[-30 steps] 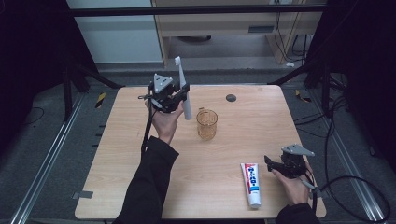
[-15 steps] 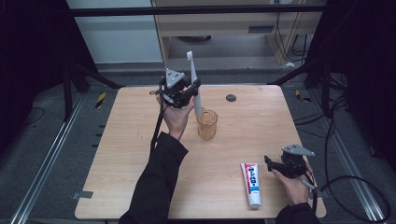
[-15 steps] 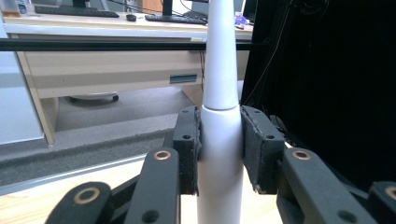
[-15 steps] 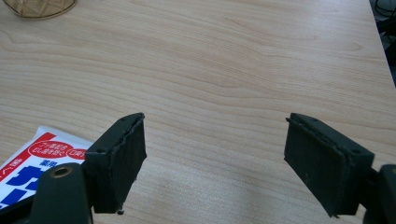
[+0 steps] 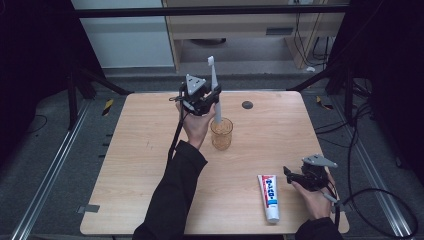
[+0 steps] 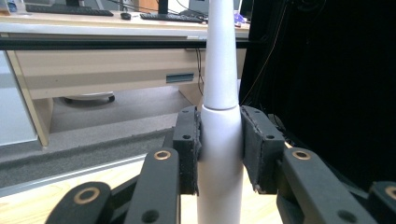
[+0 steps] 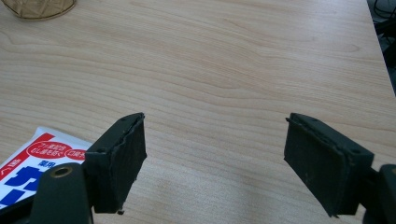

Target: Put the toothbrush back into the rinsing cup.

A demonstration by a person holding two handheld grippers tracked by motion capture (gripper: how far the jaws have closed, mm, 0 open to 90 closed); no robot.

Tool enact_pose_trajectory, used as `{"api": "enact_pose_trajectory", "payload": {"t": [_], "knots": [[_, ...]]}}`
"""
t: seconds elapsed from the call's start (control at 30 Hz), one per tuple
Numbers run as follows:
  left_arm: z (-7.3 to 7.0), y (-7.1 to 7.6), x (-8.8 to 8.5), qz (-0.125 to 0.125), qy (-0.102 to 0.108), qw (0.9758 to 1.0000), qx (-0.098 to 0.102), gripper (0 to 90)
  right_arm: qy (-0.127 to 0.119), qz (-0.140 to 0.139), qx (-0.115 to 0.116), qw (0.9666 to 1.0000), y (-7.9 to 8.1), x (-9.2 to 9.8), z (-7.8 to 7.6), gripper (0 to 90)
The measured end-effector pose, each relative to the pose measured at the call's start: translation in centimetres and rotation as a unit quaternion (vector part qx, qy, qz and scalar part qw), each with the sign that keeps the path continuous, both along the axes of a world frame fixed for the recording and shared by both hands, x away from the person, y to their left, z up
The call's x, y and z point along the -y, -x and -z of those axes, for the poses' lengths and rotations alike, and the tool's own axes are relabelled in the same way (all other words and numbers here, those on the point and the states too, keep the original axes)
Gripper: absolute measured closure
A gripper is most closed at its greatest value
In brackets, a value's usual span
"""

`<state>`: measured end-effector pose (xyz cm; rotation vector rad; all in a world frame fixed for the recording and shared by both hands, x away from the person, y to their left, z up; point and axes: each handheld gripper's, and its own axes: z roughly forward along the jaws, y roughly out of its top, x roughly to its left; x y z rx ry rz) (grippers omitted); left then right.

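So the left gripper [image 5: 214,102] is clamped on a white electric toothbrush [image 5: 214,85], pads pressing both sides of the handle, which you can see nicely in the left gripper view [image 6: 219,140]. Compared with a second ago it has slid over to the right and the toothbrush now stands nearly upright, its lower end right at the rim of the amber glass cup [image 5: 221,134], where before it was off to the cup's left. The cup sits mid-bench [image 5: 130,165] and hasn't budged. Further right, the toothpaste tube [image 5: 270,196] lies flat near the front edge, same spot. Just beside it, the right gripper [image 5: 290,175] rests low with its jaws wide apart and nothing between them [image 7: 215,154], unmoved.
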<state>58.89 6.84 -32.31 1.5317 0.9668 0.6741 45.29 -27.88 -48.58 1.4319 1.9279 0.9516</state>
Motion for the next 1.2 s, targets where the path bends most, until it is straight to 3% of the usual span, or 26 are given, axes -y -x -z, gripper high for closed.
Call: {"api": "enact_pose_trajectory", "payload": {"t": [0.37,1.2], "knots": [[2.0,-0.6,0.0,0.000,-0.015,0.9998,-0.012,67.7,0.000,0.000,0.001,1.0000,0.0,0.0,0.0,21.5],[6.7,0.2,-0.4,0.025,-0.030,0.9990,-0.023,67.7,0.007,-0.001,0.001,1.0000,0.0,0.0,0.1,22.0]]}}
